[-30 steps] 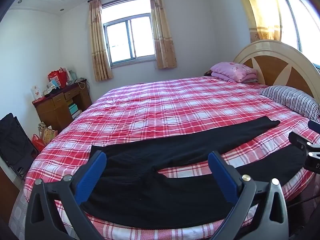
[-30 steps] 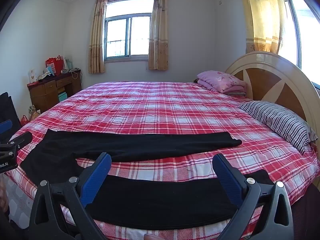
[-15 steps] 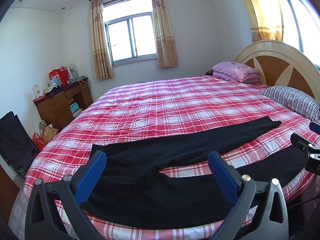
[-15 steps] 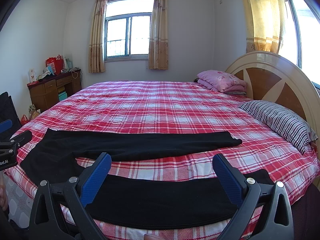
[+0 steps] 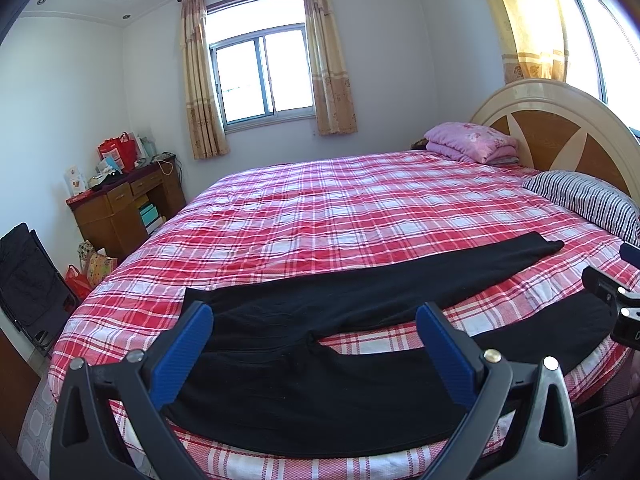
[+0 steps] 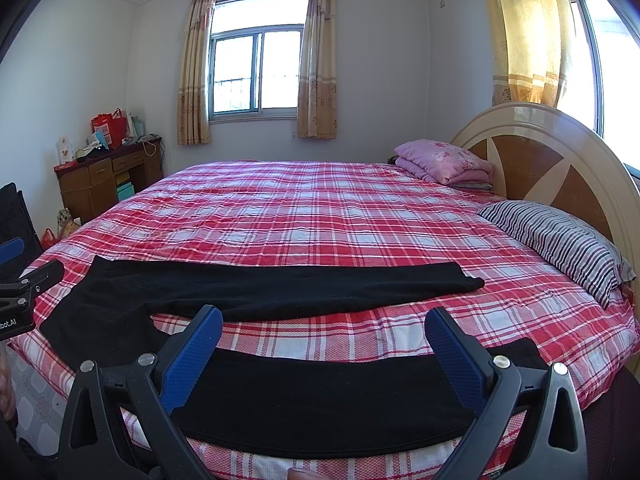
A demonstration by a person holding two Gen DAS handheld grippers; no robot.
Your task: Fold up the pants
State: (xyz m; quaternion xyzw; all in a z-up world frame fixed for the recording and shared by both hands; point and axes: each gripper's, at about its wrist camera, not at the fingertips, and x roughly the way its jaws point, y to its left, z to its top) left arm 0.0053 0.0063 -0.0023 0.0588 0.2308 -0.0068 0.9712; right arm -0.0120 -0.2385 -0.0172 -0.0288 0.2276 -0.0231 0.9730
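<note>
Black pants [image 5: 320,392] lie flat on the near edge of the bed, waist at the left, legs spread apart toward the right. In the right wrist view the pants [image 6: 280,288] show a far leg and a near leg along the bed edge. My left gripper [image 5: 314,316] is open and empty, hovering above the waist and crotch. My right gripper [image 6: 324,320] is open and empty, above the near leg. The right gripper shows at the right edge of the left view [image 5: 612,292]; the left gripper shows at the left edge of the right view [image 6: 24,284].
The bed [image 5: 360,200] has a red plaid cover, a striped pillow [image 5: 588,200], a folded pink blanket [image 5: 472,142] and a curved wooden headboard [image 5: 560,128]. A wooden desk [image 5: 120,208] with clutter and a black bag [image 5: 28,276] stand at the left.
Both grippers stay open and almost still. The left wrist view has shifted very slightly; the pants have not moved.
</note>
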